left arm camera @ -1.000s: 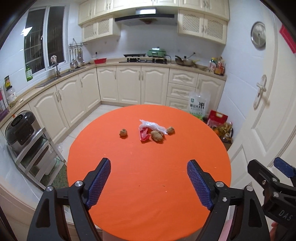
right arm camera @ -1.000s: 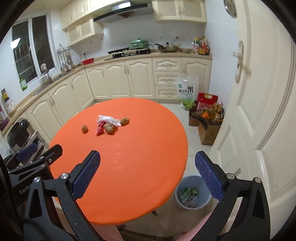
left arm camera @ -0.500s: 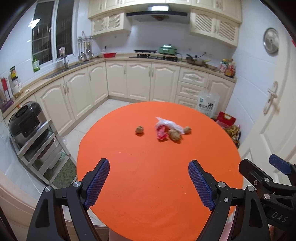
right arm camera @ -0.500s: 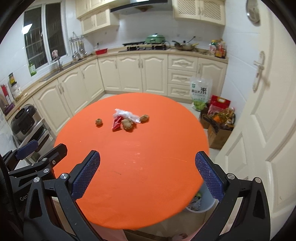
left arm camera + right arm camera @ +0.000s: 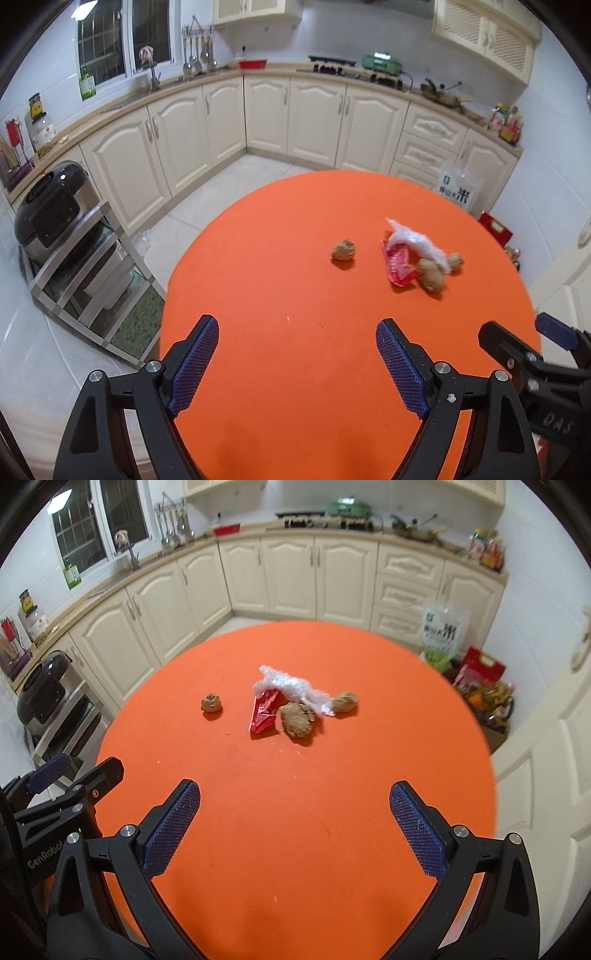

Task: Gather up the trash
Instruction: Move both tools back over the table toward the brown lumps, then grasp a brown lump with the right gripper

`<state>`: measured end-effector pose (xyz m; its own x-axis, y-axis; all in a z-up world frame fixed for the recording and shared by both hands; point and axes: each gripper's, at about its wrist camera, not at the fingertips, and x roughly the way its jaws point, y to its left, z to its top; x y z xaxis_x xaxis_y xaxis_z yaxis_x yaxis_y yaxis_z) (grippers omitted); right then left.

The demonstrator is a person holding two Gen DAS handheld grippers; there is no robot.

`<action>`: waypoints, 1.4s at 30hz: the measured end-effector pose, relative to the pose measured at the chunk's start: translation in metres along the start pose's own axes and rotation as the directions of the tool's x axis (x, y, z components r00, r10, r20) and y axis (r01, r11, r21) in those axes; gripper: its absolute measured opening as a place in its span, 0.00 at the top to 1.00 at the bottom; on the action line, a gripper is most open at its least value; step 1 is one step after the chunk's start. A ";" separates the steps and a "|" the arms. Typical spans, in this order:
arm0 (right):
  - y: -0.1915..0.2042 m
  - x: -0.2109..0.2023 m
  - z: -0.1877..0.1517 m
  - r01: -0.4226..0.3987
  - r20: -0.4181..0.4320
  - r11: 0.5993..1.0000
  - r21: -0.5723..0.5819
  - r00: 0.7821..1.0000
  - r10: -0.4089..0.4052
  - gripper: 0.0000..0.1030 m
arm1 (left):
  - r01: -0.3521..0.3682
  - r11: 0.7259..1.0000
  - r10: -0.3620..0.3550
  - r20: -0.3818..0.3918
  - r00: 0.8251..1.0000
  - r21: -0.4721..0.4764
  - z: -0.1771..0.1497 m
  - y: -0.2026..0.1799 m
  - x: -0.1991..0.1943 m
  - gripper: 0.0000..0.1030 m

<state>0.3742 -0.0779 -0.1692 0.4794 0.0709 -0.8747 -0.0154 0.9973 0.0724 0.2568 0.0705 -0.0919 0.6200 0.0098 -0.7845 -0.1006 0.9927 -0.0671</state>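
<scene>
Trash lies mid-table on the round orange table (image 5: pixel 295 295) (image 5: pixel 295 812): a red wrapper (image 5: pixel 399 264) (image 5: pixel 264 710), a crumpled white plastic bag (image 5: pixel 417 242) (image 5: pixel 295 688), and three brown lumps, one apart on the left (image 5: pixel 343 251) (image 5: pixel 211 702), a larger one by the wrapper (image 5: pixel 430 278) (image 5: pixel 296 719), a smaller one at the right (image 5: pixel 456 260) (image 5: pixel 344 701). My left gripper (image 5: pixel 297 365) is open and empty over the near table edge. My right gripper (image 5: pixel 293 830) is open and empty, also short of the trash.
Cream kitchen cabinets (image 5: pixel 306 118) run along the back. A metal rack with a black cooker (image 5: pixel 51 218) stands left of the table. A rice bag (image 5: pixel 443 635) and boxes of goods (image 5: pixel 484 690) sit on the floor at the right, near a white door (image 5: pixel 554 720).
Both grippers have moved forward and tipped down over the table; the trash looks nearer in both views. The blue bin on the floor has left the right wrist view. Both stay open.
</scene>
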 end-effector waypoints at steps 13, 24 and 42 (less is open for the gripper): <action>-0.022 0.111 0.044 -0.029 -0.202 1.000 0.009 0.979 0.030 0.65 | -0.046 0.999 0.048 -0.100 0.994 0.020 0.091 -0.014 0.125 0.19; -0.023 0.129 0.049 -0.096 -0.207 0.995 -0.019 0.974 0.090 0.72 | 0.052 0.997 -0.047 -0.094 0.994 0.060 0.129 -0.017 0.176 0.19; -0.035 0.120 0.041 -0.120 -0.195 0.993 -0.008 0.974 0.116 0.72 | 0.051 0.995 -0.040 -0.133 0.990 0.082 0.164 -0.023 0.259 0.78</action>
<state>0.4682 -0.1049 -0.2575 0.2939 0.1890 -0.9370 -0.0801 0.9817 0.1729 0.5472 0.0701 -0.1919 0.5148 -0.0457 -0.8561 -0.0046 0.9984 -0.0561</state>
